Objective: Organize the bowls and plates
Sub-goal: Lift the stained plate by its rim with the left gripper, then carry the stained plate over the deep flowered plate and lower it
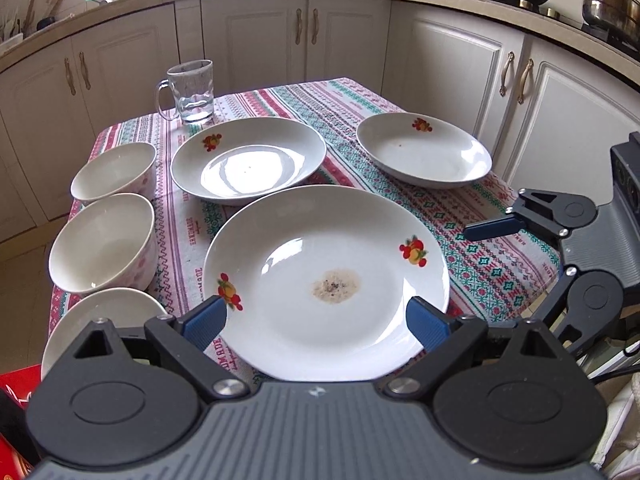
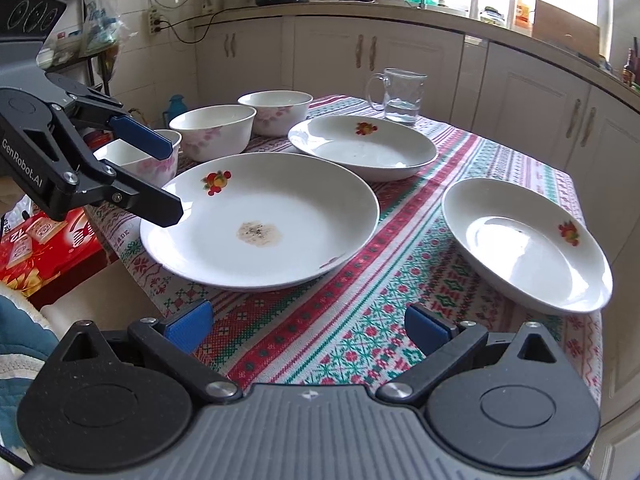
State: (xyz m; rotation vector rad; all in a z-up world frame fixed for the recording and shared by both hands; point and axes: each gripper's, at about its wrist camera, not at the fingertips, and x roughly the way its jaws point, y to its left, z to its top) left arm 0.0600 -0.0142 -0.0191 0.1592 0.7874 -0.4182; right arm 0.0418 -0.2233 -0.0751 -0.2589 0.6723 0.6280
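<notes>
A large white plate (image 1: 340, 240) (image 2: 280, 200) with a brown stain lies at the table's near edge. My left gripper (image 1: 316, 324) (image 2: 173, 179) stands open, a finger on either side of the plate's near rim, and the pads do not press on it. Behind the stained plate is a deep plate (image 1: 248, 160) (image 2: 362, 146), and a third plate (image 1: 424, 152) (image 2: 528, 244) sits near the right edge. Three white bowls (image 1: 102, 240) (image 2: 212, 128) line the left side. My right gripper (image 2: 310, 328) (image 1: 504, 276) hangs open over bare tablecloth with nothing between its fingers.
A glass mug (image 1: 192, 92) (image 2: 400, 96) with a little water stands at the far end of the patterned tablecloth (image 2: 360, 300). White cabinets (image 1: 256, 36) surround the table. A red box (image 2: 40, 248) sits below the table's left edge.
</notes>
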